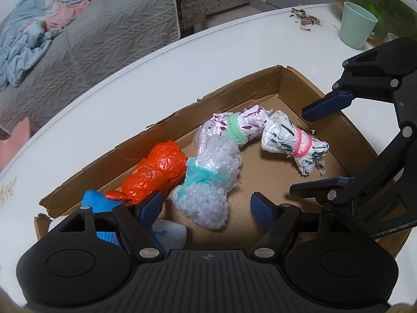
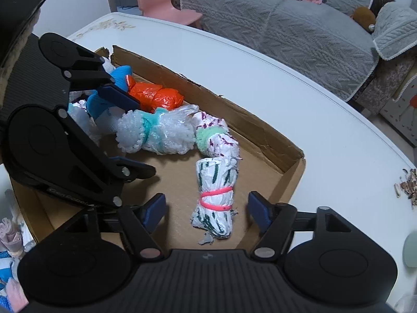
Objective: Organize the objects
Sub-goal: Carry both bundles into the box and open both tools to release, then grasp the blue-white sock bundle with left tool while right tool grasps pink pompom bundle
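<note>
four tied bag rolls in plain sight in left wrist view, all lying in box (image 1: 263,88) on table (image 1: 182,60): orange roll (image 1: 156,172) by the far wall, bubble roll (image 1: 208,182) with teal band touching it, purple-print roll (image 1: 242,125) with green band, green-print roll (image 1: 292,143) with pink band. one blue roll (image 1: 96,203) partly hidden behind the finger. one cup (image 1: 357,23). left gripper (image 1: 206,208) wide open, holding nothing; right gripper (image 1: 307,151) likewise, pads apart above box.

same four rolls in right wrist view. green-print roll (image 2: 216,198) between right gripper (image 2: 206,211) pads, untouched. left gripper (image 2: 133,135) open over bubble roll (image 2: 156,135), gripping nothing. one pink chair (image 2: 161,2).
</note>
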The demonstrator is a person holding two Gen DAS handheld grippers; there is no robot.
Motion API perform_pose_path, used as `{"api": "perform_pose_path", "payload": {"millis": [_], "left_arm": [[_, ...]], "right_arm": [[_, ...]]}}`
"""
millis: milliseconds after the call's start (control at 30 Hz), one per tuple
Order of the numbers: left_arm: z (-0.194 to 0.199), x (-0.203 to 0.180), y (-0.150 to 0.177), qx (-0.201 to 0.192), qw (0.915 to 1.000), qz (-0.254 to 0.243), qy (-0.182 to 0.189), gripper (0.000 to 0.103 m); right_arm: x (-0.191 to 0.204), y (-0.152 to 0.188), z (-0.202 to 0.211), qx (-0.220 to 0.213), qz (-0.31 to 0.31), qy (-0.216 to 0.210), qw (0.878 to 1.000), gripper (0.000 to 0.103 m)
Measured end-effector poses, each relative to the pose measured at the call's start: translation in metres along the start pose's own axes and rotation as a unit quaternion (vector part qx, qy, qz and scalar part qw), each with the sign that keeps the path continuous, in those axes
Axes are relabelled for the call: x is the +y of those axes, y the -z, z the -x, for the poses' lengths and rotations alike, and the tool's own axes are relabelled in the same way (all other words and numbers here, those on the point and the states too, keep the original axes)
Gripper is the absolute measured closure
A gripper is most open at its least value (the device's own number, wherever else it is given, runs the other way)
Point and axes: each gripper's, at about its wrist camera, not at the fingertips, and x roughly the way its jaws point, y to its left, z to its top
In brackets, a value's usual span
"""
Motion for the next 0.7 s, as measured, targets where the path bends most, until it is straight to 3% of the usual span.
{"api": "perform_pose_path", "payload": {"millis": [400, 467, 600, 700], "left_arm": [[0.019, 0.0, 0.003, -0.005, 1.0, -0.003, -0.004, 0.019], [0.027, 0.0, 0.005, -0.009, 1.0, -0.004, 0.0, 0.018], [0.052, -0.001, 0.011, -0.021, 0.9997, -0.008, 0.001, 0.017], [0.074, 0.003, 0.019, -0.033, 0.9995, 0.001, 0.004, 0.014]], "right_arm": [[0.001, -0.001, 0.005, -0.001, -0.017, 0.007, 1.0, 0.03], [0.001, -0.002, 0.008, -0.001, -0.018, 0.01, 1.0, 0.029], [0.004, -0.001, 0.022, -0.01, -0.024, 0.012, 1.0, 0.018], [0.011, -0.001, 0.035, -0.022, -0.028, 0.014, 0.999, 0.017]]}}
